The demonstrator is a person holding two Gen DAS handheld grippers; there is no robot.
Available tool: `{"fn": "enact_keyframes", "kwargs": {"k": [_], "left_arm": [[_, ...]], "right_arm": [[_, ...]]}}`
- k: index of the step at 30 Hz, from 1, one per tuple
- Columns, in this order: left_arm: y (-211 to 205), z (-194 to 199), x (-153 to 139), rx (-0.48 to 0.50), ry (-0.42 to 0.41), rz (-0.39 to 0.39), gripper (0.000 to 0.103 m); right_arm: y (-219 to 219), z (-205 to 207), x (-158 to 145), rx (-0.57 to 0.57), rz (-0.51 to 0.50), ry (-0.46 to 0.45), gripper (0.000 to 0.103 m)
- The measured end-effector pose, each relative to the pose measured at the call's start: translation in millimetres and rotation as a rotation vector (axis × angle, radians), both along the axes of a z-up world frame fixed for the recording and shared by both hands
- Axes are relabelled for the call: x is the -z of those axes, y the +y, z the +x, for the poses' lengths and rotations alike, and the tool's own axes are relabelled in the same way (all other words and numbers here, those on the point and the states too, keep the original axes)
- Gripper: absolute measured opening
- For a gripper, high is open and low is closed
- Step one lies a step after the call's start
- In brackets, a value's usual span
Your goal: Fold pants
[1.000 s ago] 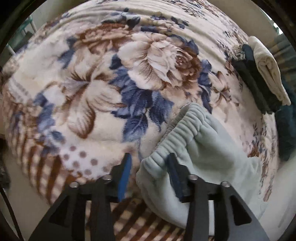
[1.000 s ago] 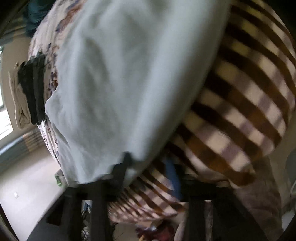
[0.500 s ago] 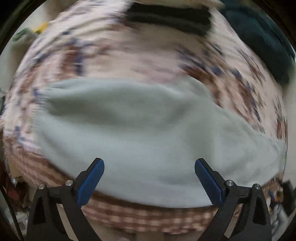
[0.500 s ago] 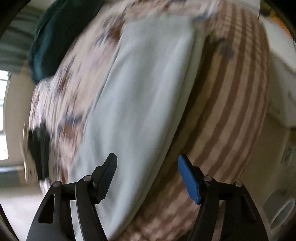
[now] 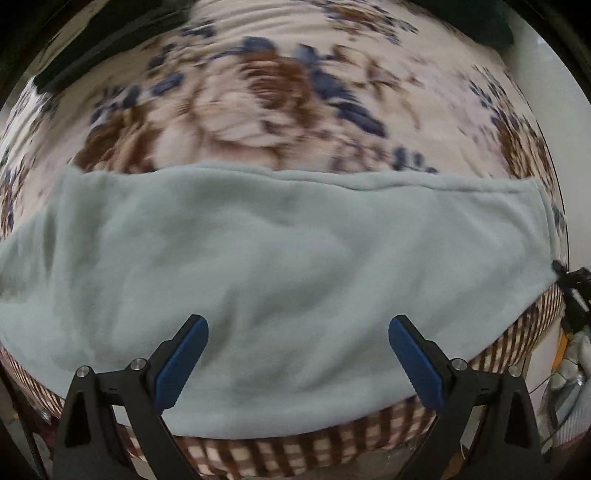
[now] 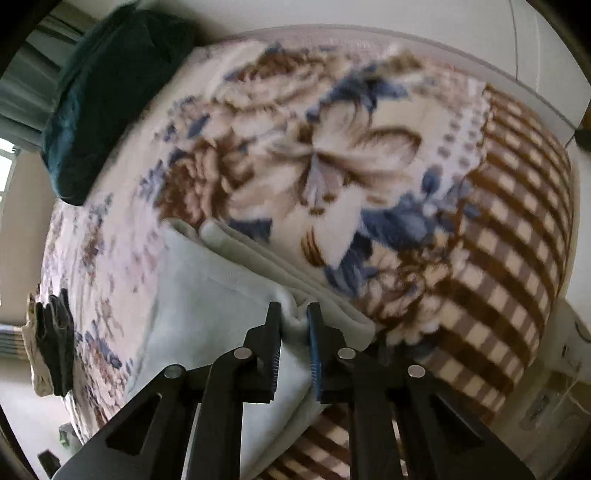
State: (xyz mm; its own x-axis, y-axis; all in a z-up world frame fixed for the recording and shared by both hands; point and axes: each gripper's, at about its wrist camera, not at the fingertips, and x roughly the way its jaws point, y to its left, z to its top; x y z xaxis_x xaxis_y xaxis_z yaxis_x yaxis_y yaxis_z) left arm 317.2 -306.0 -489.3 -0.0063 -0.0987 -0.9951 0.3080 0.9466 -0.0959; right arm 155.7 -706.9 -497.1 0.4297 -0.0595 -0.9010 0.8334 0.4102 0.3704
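The pale mint fleece pants (image 5: pixel 280 266) lie folded lengthwise on the floral blanket (image 5: pixel 258 96), stretching across the left wrist view. My left gripper (image 5: pixel 297 326) is wide open and empty, hovering over the pants' near edge. In the right wrist view my right gripper (image 6: pixel 295 317) is shut on the layered end of the pants (image 6: pixel 207 295), with pale fabric pinched between the fingers. The far end of the pants is out of that view.
The blanket has a brown checked border (image 6: pixel 509 236) at the bed's edge. A dark teal cushion (image 6: pixel 107 92) lies at the far side. A stack of folded dark and cream clothes (image 6: pixel 51 339) sits on the bed's left. A white wall (image 6: pixel 406 22) is behind.
My left gripper let go of the waistband, opened wide and swung to face the pants side-on. My right gripper opened, moved to the pants' end and closed on its layered edge.
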Motion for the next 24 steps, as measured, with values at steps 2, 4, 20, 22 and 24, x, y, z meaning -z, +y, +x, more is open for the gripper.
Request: {"fn": "enact_keyframes", "kwargs": {"k": [2, 4, 20, 22, 24], "left_arm": [[-12.6, -2.1, -0.7, 0.023, -0.006, 0.015, 0.1], [-19.1, -2.2, 2.0, 0.032, -0.004, 0.026, 0.1], [-30.2, 11.4, 90.8, 0.023, 0.043, 0.052, 0.103], [-31.1, 12.0, 92.8, 0.001, 0.038, 0.051, 0.103], [-30.5, 12.3, 94.4, -0.01, 0.035, 0.061, 0.103]], "right_arm": [[-2.3, -15.0, -15.4, 0.03, -0.004, -0.045, 0.014], [-1.2, -28.2, -21.1, 0.039, 0.009, -0.062, 0.014], [-5.9, -75.9, 31.1, 0.083, 0.237, -0.193, 0.06], [-3.8, -77.9, 37.5, 0.078, 0.271, -0.214, 0.06], [-1.4, -76.5, 50.2, 0.068, 0.31, -0.234, 0.061]]}}
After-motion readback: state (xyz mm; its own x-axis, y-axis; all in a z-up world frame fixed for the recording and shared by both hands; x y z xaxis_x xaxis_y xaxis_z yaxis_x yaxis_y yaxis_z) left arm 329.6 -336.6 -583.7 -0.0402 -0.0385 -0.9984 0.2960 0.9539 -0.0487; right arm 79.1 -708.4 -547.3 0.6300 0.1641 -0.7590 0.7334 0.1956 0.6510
